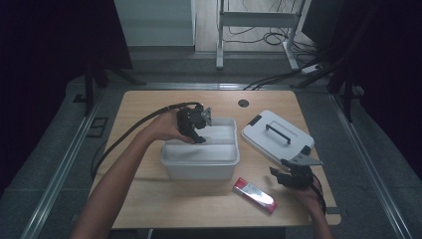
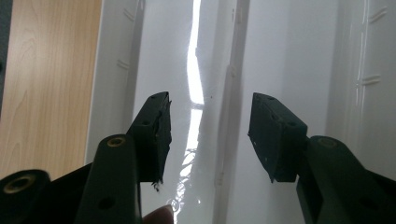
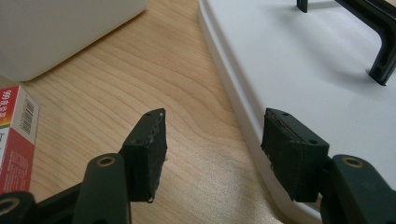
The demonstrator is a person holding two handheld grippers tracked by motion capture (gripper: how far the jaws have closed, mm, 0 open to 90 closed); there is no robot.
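Observation:
A white plastic bin (image 1: 199, 164) stands in the middle of the wooden table. My left gripper (image 1: 198, 130) hangs over the bin's back left part and points down into it. In the left gripper view its jaws (image 2: 211, 99) stand open above the glossy white bin floor (image 2: 280, 56), with nothing between them. My right gripper (image 1: 278, 168) rests low at the front right, open and holding nothing. Its jaws (image 3: 217, 114) straddle the near edge of the white lid (image 3: 317, 70). A red carton (image 1: 255, 195) lies in front of the bin.
The bin's white lid (image 1: 278, 134), with a black handle (image 1: 277, 132), lies flat to the right of the bin. In the right gripper view the red carton (image 3: 14, 140) sits at the left and the bin's wall (image 3: 60, 32) at the top left. A cable hole (image 1: 243, 103) marks the table's back.

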